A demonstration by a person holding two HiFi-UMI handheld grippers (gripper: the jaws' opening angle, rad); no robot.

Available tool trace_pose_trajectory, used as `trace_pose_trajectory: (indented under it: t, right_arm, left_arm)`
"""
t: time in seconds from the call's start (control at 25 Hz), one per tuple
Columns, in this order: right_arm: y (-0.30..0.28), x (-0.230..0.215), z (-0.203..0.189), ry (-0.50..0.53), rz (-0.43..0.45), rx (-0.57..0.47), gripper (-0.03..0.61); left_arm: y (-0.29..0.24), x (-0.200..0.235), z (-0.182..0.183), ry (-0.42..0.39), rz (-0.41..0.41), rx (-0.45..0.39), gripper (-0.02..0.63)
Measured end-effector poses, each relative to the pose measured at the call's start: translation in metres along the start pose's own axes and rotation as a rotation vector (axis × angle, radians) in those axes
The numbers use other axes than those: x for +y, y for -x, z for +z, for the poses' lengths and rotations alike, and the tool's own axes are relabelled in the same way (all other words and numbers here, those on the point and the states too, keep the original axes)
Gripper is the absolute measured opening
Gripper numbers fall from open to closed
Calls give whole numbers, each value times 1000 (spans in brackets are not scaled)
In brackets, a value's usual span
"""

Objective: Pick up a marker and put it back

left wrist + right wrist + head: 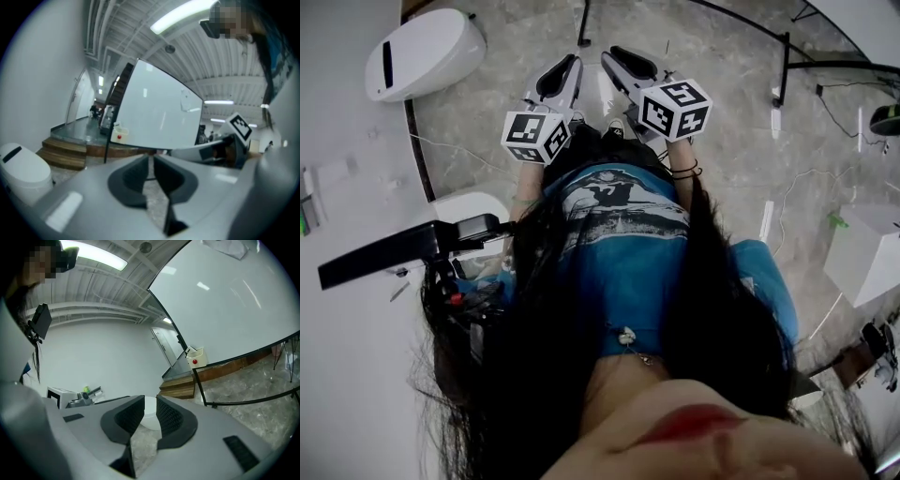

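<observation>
Reaching out over the floor (722, 112), the person (628, 244) is carrying two empty claws: the left gripper (151, 160) with jaws a slit apart, the right gripper (150, 401) with jaws wider apart. Beyond, a whiteboard (225, 310) is standing, marker not discernible

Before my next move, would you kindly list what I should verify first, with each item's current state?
1. Left gripper empty: ok, jaws slightly apart, nothing between.
2. Right gripper empty: ok, jaws apart, nothing between.
3. Marker located: not ok, none visible in any view.
4. Whiteboard ahead: ok, seen in both gripper views.
5. Small box at the whiteboard's edge holds markers: cannot tell.
</observation>
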State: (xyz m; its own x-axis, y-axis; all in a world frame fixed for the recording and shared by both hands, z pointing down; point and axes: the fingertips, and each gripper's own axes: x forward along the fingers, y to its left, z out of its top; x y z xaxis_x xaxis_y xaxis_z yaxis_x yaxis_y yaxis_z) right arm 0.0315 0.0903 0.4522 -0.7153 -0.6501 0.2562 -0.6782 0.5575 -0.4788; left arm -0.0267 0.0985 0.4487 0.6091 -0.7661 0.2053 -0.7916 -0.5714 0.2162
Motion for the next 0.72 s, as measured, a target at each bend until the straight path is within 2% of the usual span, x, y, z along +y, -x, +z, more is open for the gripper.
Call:
trace_pose_trajectory:
  t: [0.36,0.56,0.72]
  right_arm:
    - [5,-5,-4,-41,-16,-6,77]
    - [6,-7,-9,-88,-31,-29,51]
    - [12,-14,-6,-87,-69,-49,36]
  left_arm:
    - [-2,-7,-2,-16,-21,13,28]
    - [-1,-6,2,-35,-31,-12,28]
    - [-4,-9,7,-50,-42,-22,28]
